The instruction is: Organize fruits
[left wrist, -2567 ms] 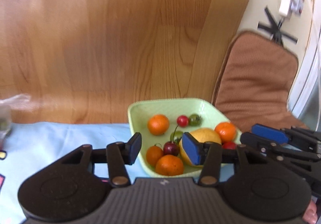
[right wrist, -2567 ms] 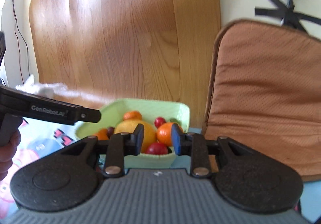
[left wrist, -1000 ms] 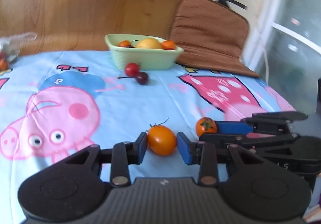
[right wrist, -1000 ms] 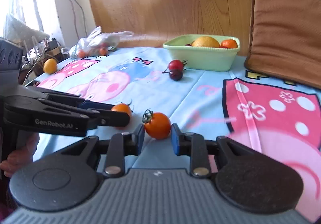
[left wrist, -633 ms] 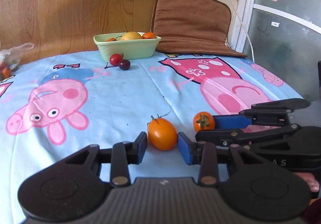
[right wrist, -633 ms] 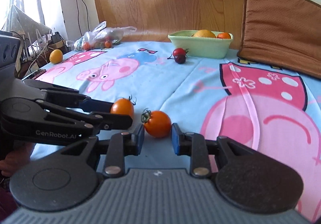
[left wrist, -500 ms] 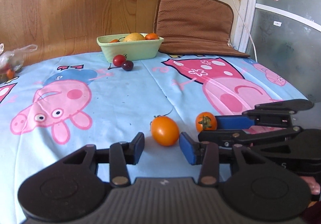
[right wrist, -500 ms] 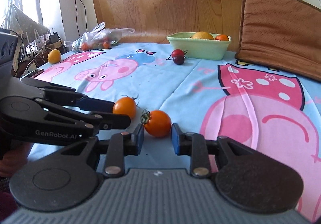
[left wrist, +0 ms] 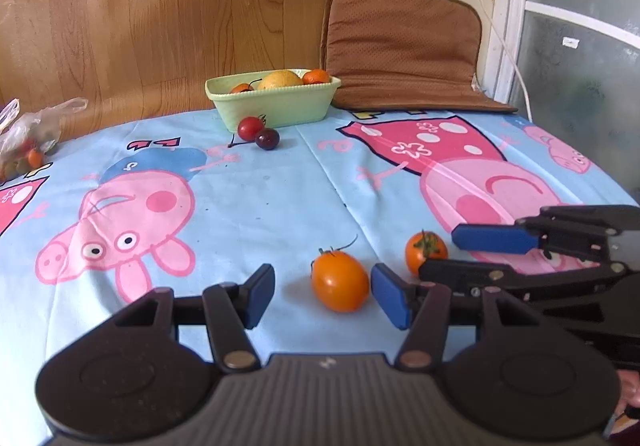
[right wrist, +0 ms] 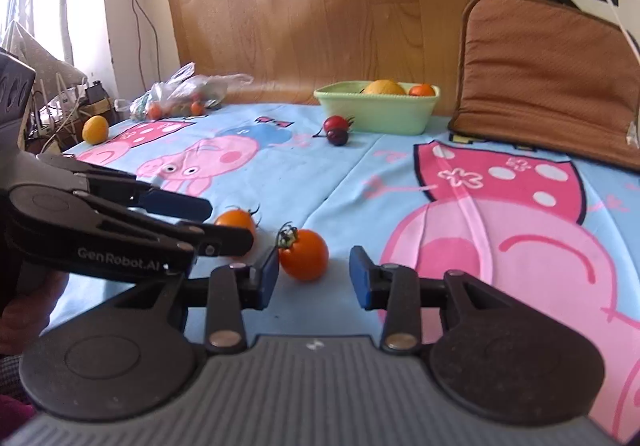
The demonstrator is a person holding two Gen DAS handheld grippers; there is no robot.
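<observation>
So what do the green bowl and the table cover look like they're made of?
The green bowl looks like moulded plastic, though glazed ceramic can't be ruled out: one even pastel colour, a smooth satin surface, a thin rounded rim. The table cover looks like thin printed fabric, matte: cartoon pigs printed flat on it, and soft creases and fold lines run across.

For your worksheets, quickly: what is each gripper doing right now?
Left gripper: open, holding nothing, fingers either side of an orange tomato.
Right gripper: open, holding nothing, around a second tomato.
</observation>
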